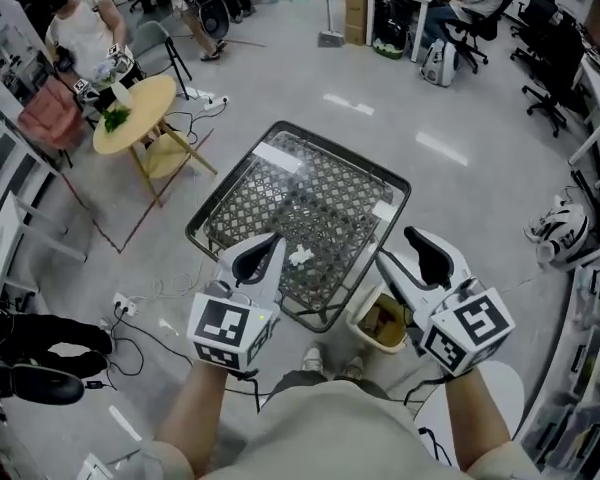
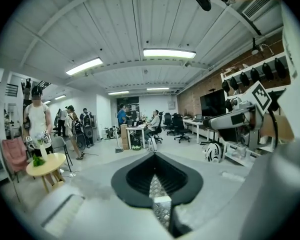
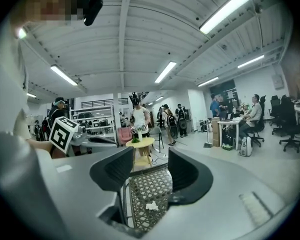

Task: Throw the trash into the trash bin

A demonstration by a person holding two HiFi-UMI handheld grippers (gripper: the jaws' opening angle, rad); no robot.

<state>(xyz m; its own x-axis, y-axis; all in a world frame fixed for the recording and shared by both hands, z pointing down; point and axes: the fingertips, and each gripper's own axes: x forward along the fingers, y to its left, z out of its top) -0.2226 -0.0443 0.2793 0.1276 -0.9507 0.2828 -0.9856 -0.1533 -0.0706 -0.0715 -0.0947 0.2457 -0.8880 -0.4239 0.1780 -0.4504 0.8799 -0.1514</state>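
Observation:
A small crumpled white paper [image 1: 300, 257] lies on the metal mesh table [image 1: 360, 183], near its front edge. My left gripper [image 1: 273, 240] hovers just left of the paper with its jaws shut and nothing between them; the left gripper view shows the closed jaws [image 2: 156, 156] over the mesh. My right gripper [image 1: 398, 246] is at the table's near right corner, open and empty. In the right gripper view the paper [image 3: 151, 206] shows on the mesh [image 3: 140, 184] through the gap of the open right gripper [image 3: 150, 166]. A beige trash bin [image 1: 357, 320] with brownish contents stands on the floor below that corner.
A round yellow table [image 1: 135, 113] with a plant, a pink chair [image 1: 50, 108] and a person stand far left. Cables and a power strip [image 1: 125, 306] lie on the floor left. A white helmet [image 1: 560, 230] rests at the right by shelves. Desks and office chairs fill the back.

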